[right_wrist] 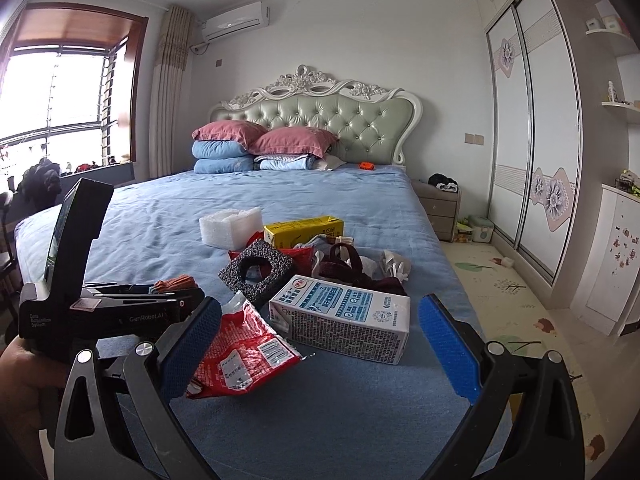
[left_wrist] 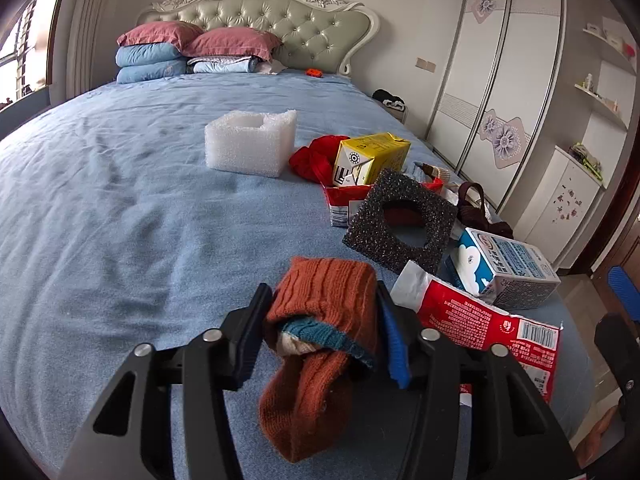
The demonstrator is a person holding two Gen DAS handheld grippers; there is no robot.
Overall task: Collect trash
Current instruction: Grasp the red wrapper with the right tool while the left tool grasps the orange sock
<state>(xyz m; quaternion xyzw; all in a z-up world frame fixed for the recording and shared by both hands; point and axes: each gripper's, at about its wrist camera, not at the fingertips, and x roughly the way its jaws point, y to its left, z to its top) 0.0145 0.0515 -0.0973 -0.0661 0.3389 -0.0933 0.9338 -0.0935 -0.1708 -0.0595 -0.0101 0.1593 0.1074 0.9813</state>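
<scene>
2 grippers work the bed [left_wrist: 120, 200]: the left gripper [left_wrist: 324, 320] is clamped on a soft, light orange knit sock [left_wrist: 320, 312], pads pinching its bunched middle. Right gripper [right_wrist: 320, 344] gapes wide, empty, just short of a crinkly red wrapper [right_wrist: 244, 344] and stiff, light milk carton [right_wrist: 344, 316]; farther lie black foam [right_wrist: 260, 272], yellow carton [right_wrist: 304, 230], white foam [right_wrist: 230, 226].

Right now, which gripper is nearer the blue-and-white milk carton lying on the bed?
Right. The right gripper has open jaws either side of the blue-and-white milk carton. The left gripper sits off to the carton's left, shut on a rust-orange knitted sock.
</scene>
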